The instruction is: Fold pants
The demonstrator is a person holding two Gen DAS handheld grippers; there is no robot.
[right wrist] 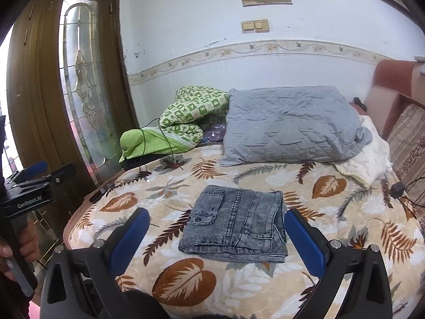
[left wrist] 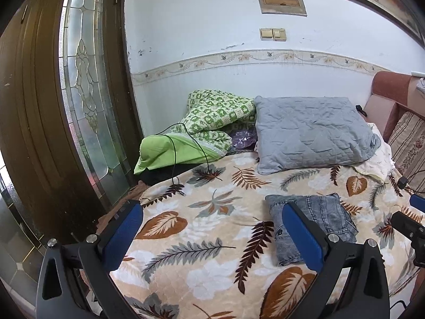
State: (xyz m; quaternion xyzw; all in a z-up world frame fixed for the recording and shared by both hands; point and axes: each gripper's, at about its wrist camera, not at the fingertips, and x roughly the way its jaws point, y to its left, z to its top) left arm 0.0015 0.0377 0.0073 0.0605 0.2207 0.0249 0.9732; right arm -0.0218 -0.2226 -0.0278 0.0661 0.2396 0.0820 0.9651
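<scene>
Here both grippers (left wrist: 212,223) (right wrist: 216,226) hover spread above the folded pants (right wrist: 235,228).

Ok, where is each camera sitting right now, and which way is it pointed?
Left wrist: on the left tool, open above the bed's near-left part, facing the wall; folded jeans lie behind its right finger.
Right wrist: on the right tool, open, facing the wall, jeans between its fingers; left tool and hand at the left edge.
Shared: jeans, grey pillow, leaf blanket.
</scene>
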